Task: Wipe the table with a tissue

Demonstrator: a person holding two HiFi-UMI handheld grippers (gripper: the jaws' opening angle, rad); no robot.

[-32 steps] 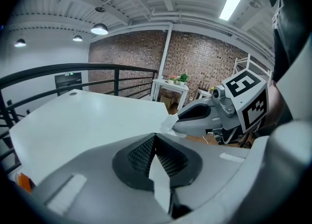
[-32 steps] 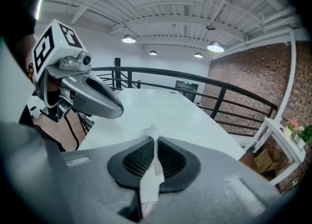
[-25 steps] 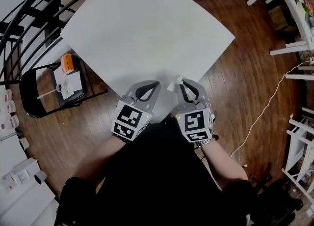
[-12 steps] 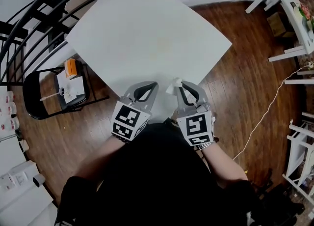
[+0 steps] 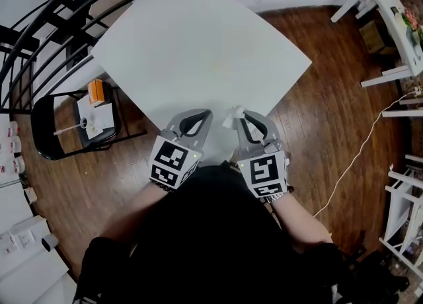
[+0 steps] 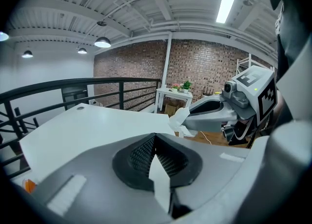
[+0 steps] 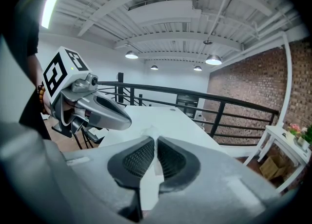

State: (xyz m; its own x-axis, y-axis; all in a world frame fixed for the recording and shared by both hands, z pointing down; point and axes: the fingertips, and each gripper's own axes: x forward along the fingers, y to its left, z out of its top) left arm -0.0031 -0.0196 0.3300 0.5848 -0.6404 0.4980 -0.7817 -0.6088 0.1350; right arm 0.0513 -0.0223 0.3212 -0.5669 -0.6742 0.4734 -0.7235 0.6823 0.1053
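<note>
The white table [image 5: 198, 45] fills the upper middle of the head view, one corner pointing toward me. Both grippers hover side by side over that near corner. My right gripper [image 5: 241, 113] is shut on a small crumpled white tissue [image 5: 232, 115] that sticks out past its tips. In the left gripper view the same tissue [image 6: 179, 121] shows at the end of the right gripper's jaws. A bit of tissue [image 7: 152, 132] pokes above my right gripper [image 7: 156, 141]. My left gripper [image 5: 206, 113] is shut with nothing between its jaws, which meet [image 6: 156, 139].
A black chair [image 5: 46, 121] with an orange box [image 5: 96, 90] and papers stands left of the table. A black railing [image 5: 39, 25] curves round the far left. White shelving [image 5: 390, 5] is at the right, and a cable [image 5: 357, 157] lies on the wood floor.
Both grippers stay nearly still at the table's near corner, the right one still shut on the tissue. Only the head view has shifted slightly.
</note>
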